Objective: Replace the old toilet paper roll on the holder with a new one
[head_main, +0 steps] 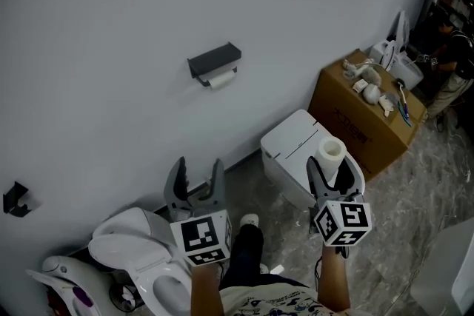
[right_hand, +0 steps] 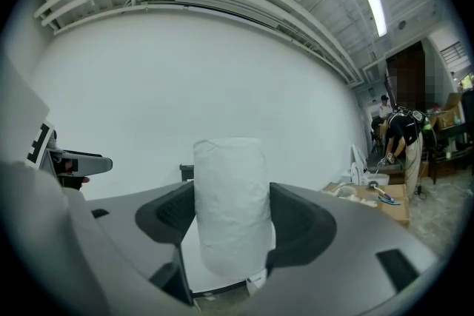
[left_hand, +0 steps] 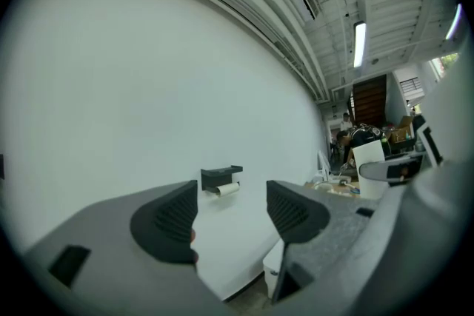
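Head view: the right gripper [head_main: 329, 177] is clamping a new toilet paper roll [head_main: 331, 153], a white cylinder standing upright with its hollow core facing up. In the right gripper view the roll [right_hand: 229, 211] is looking soft and faintly dimpled. It is sitting between two dark ribbed pads [right_hand: 172, 217], and both pads are pressing on its sides.

The left gripper [head_main: 198, 175] is holding nothing. In the left gripper view its jaws are standing apart, with only the wall showing between them.

A dark, boxy holder [head_main: 215, 60] is sticking out from the smooth white wall [head_main: 111, 26], well apart from both grippers. A slim old roll [head_main: 221, 79] is hanging just under it.

A glossy white toilet [head_main: 292, 152] with a squared tank is standing by the wall. Beside it a brown cardboard box [head_main: 355, 122] is sitting closed, with small pale items lying on its top. Grey marbled floor [head_main: 415, 181] is showing around both.
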### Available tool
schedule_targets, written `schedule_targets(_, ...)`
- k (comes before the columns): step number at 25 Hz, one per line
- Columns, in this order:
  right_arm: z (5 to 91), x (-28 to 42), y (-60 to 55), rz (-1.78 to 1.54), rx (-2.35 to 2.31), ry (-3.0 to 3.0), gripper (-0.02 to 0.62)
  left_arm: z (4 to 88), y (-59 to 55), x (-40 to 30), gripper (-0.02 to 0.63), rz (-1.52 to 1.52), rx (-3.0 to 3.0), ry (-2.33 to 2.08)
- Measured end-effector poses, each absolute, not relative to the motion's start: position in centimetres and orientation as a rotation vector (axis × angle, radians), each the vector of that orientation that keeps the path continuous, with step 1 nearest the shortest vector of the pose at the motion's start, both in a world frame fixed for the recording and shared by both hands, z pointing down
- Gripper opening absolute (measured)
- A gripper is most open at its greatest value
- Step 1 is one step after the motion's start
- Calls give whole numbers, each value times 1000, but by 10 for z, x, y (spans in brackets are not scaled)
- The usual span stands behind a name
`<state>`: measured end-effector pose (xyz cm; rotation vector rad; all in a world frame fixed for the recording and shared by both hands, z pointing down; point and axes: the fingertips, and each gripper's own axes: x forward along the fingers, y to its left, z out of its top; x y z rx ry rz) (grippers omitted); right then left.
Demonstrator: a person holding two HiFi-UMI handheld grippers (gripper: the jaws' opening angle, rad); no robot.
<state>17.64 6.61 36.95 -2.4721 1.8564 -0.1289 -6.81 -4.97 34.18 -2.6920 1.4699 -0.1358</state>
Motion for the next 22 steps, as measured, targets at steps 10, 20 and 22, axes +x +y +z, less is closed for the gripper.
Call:
schedule_targets(10, 368, 210, -23, -117, -2468, 1851, 310, 340, -141, -36, 275, -98, -2684, 1479)
schedule_targets(20, 354, 238, -130, -104, -2458, 1865, 310, 327, -242, 5, 275, -107, -2683, 1444)
schedule_targets(22, 352, 244, -151, -109, -2450, 1868, 310, 325, -260, 10, 275, -106, -2677, 1443)
